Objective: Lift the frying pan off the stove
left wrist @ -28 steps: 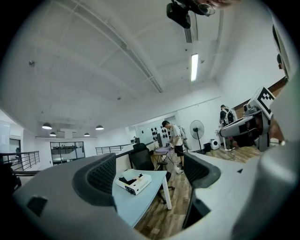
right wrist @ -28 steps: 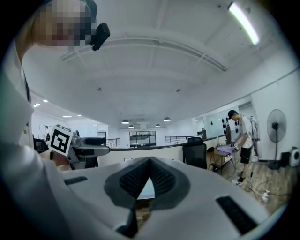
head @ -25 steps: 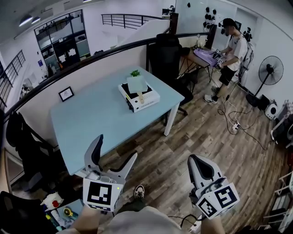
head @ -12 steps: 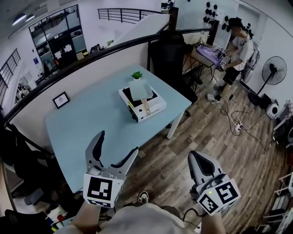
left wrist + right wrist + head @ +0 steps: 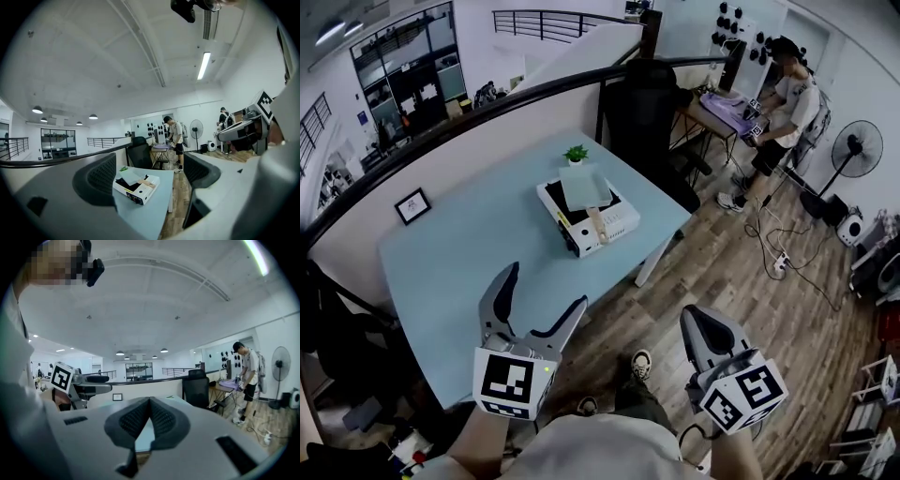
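The left gripper [image 5: 542, 291] is hanging with its jaws spread wide and nothing between them, while the right gripper [image 5: 703, 330] is riding beside it with its jaws pressed together and empty, both over the wooden floor [image 5: 741, 281] at the near side of a pale blue table [image 5: 459, 253]. The frying pan [image 5: 581, 187], a pale green, squarish one, is sitting on top of a white portable stove [image 5: 614, 220] toward the table's far right, well apart from both grippers. Its wooden handle [image 5: 598, 223] is pointing toward the near edge, and that looks the natural place to grip: stiff, narrow enough for the jaws, and probably less slippery than the smooth pan body. The pan appears rigid and fairly light, though held by the handle alone it is likely to dip at its far end. A small potted plant [image 5: 575, 153] is standing just beyond the stove, a picture frame [image 5: 412, 204] well to the left, and a black office chair [image 5: 642, 103] past the table's far edge. Nothing is lying between grippers and stove. At far right a person [image 5: 778, 94] is working near a standing fan [image 5: 856, 150].
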The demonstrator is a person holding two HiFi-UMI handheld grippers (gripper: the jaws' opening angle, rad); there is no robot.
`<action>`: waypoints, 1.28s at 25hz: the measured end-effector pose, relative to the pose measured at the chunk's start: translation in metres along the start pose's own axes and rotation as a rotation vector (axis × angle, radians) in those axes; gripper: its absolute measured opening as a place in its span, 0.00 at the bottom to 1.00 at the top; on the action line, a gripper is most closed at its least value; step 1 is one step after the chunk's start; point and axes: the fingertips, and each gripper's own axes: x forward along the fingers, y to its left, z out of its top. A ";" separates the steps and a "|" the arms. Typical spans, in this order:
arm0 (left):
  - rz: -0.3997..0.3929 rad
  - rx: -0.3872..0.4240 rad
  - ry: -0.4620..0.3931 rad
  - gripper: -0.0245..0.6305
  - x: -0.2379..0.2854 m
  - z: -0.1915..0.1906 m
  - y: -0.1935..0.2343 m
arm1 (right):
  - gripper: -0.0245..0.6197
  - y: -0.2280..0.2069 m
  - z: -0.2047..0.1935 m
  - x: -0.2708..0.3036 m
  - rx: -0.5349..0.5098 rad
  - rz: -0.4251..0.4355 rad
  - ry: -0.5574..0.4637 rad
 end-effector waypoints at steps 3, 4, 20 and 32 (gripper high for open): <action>0.000 -0.008 0.004 0.69 0.016 -0.009 0.002 | 0.04 -0.010 -0.001 0.014 -0.013 0.009 0.002; 0.002 -0.011 0.006 0.69 0.022 -0.012 0.001 | 0.04 -0.014 -0.001 0.018 -0.015 0.012 -0.001; 0.068 -0.063 0.132 0.69 0.177 -0.044 0.001 | 0.04 -0.144 -0.013 0.130 0.001 0.156 0.065; 0.255 -0.107 0.333 0.69 0.311 -0.078 0.014 | 0.04 -0.282 0.001 0.251 -0.030 0.359 0.141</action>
